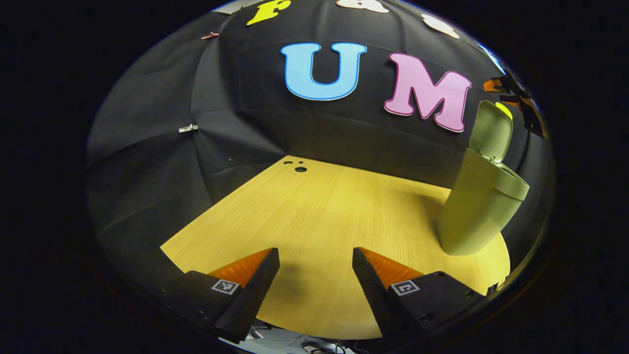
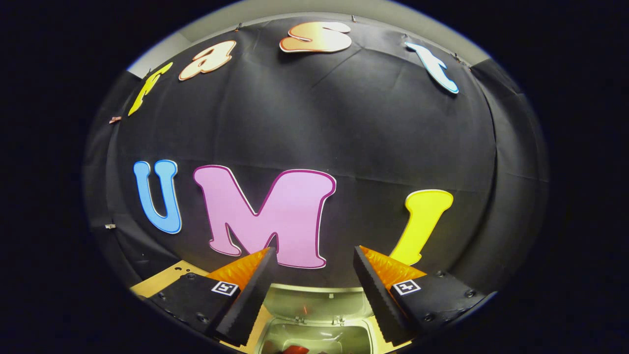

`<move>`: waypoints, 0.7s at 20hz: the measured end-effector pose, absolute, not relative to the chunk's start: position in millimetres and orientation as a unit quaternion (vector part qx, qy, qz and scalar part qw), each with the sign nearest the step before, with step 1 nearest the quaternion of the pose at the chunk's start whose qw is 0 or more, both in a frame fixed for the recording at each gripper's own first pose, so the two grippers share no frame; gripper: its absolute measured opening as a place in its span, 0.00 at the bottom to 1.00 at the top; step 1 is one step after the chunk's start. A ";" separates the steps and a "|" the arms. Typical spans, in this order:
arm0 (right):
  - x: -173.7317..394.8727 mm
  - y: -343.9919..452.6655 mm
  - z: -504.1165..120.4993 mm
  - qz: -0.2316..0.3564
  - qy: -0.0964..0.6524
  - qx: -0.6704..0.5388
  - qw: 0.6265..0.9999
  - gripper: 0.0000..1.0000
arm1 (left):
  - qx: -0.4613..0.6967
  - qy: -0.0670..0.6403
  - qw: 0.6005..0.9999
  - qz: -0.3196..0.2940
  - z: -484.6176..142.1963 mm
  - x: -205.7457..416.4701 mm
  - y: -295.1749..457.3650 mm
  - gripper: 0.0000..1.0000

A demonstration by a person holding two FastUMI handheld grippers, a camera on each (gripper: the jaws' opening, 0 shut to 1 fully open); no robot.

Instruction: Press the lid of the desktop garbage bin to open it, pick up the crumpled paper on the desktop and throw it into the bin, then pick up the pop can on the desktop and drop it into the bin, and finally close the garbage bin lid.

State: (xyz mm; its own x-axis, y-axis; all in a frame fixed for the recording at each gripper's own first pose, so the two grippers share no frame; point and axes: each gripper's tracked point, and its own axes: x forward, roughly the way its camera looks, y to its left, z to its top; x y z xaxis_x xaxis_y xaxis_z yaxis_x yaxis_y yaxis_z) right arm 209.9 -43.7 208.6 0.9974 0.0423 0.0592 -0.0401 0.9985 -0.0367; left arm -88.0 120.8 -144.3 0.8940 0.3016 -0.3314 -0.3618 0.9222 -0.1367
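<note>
Item: pale green plastic desktop garbage bin [image 1: 479, 209], tapered body, standing on the light wood-grain tabletop [image 1: 319, 221] near its far right edge in the left gripper view. Its hinged lid [image 1: 491, 130] stands raised at the back of the bin, leaving the mouth open.

Item: left gripper [image 1: 316, 258], well to the left of the bin and apart from it, above bare tabletop. Fingers spread wide, nothing between them.

Item: right gripper [image 2: 312, 258], held directly above the bin's open mouth [image 2: 314, 334]. Fingers spread apart, gripping nothing. Between them, in the right gripper view, the underside of the raised lid [image 2: 319, 305] and the bin's pale interior are seen from above.

Item: a small red object [image 2: 295, 349] lying inside the bin at the bottom edge of the right gripper view; too little is visible to tell what it is.

Item: two small dark holes [image 1: 300, 168] in the tabletop at its far corner, well left of the bin.
</note>
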 end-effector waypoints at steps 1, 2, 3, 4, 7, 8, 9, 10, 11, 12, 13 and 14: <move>215.6 -45.2 204.9 0.019 -0.023 -0.015 0.999 0.98 | -0.099 0.153 0.968 0.174 -144.3 -88.4 121.1 0.96; 220.9 -48.5 200.9 0.015 -0.015 -0.016 1.000 0.98 | -0.100 0.153 0.967 0.176 -145.2 -89.1 121.3 0.96; 225.3 -52.5 195.3 0.008 -0.007 -0.019 1.000 0.98 | -0.100 0.154 0.967 0.179 -146.1 -89.7 121.1 0.96; 230.0 -56.0 189.6 0.003 0.001 -0.022 1.000 0.98 | -0.101 0.155 0.966 0.181 -147.6 -91.8 121.5 0.96; 237.4 -55.3 173.4 0.008 0.029 -0.016 0.999 0.98 | -0.104 0.159 0.964 0.188 -150.4 -94.3 123.4 0.96; 238.4 -52.7 171.0 0.015 0.034 -0.011 0.999 0.98 | -0.105 0.160 0.963 0.189 -151.5 -94.4 124.0 0.96; 239.4 -52.4 169.1 0.016 0.037 -0.011 0.999 0.98 | -0.106 0.161 0.963 0.189 -151.7 -94.6 123.7 0.96; 239.0 -52.5 168.8 0.017 0.036 -0.012 0.999 0.98 | -0.106 0.162 0.963 0.190 -152.3 -96.2 123.9 0.96; 238.5 -52.8 168.8 0.016 0.038 -0.013 0.999 0.98 | -0.104 0.162 0.963 0.189 -151.9 -95.9 123.5 0.96; 236.6 -52.1 166.9 0.017 0.041 -0.013 0.999 0.98 | -0.101 0.162 0.963 0.188 -151.9 -96.9 121.6 0.96; 233.7 -51.5 165.8 0.019 0.043 -0.012 0.999 0.98 | -0.098 0.161 0.964 0.187 -151.6 -96.9 120.5 0.96; 230.4 -51.8 165.0 0.018 0.045 -0.010 0.999 0.98 | -0.096 0.162 0.965 0.184 -152.5 -96.8 119.0 0.96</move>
State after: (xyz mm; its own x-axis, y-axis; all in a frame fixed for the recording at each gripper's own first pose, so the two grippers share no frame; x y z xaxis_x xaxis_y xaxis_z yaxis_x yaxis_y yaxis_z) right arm 230.4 -51.8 165.0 0.9953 0.0349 -0.0901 -0.0367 0.9992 -0.0186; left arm -96.8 119.0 -152.5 0.8797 0.3242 -0.3478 -0.3864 0.9137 -0.1259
